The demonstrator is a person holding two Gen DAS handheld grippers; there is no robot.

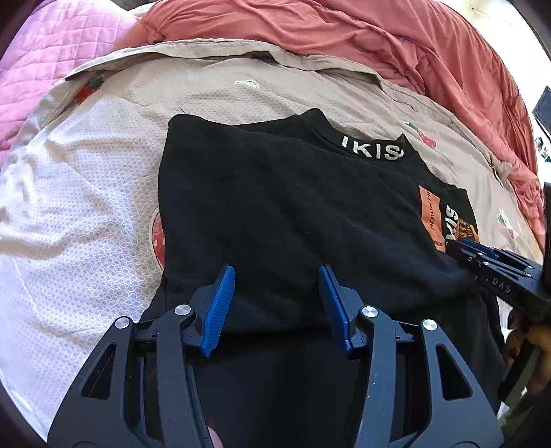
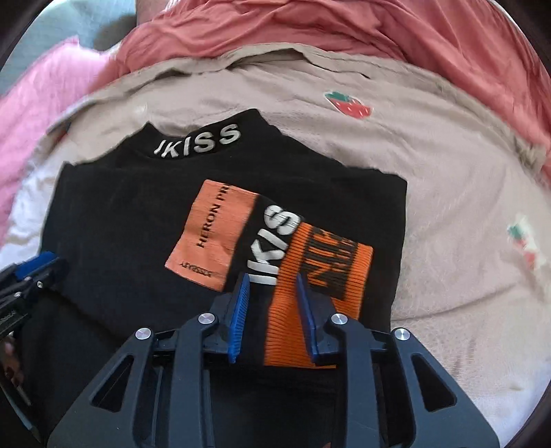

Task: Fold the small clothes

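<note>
A black top (image 1: 282, 193) lies folded on the bed, its collar with white lettering (image 1: 372, 148) at the far edge. In the right wrist view the top (image 2: 124, 220) shows an orange patch (image 2: 210, 234) and a sleeve folded across it, ending in an orange striped cuff (image 2: 320, 268). My left gripper (image 1: 276, 268) hovers open over the plain black left part, nothing pinched. My right gripper (image 2: 272, 277) stands open over the cuff; the cloth lies under the gap and the pads do not press it. Each gripper shows in the other's view, the right (image 1: 461, 246) and the left (image 2: 41, 260).
The top rests on a beige sheet with strawberry prints (image 2: 430, 172). A white mesh cloth (image 1: 69, 206) lies to its left. A salmon quilt (image 1: 344, 31) is bunched along the far side, with a pink quilted blanket (image 1: 51, 55) at far left. A hand (image 1: 530, 341) holds the right gripper.
</note>
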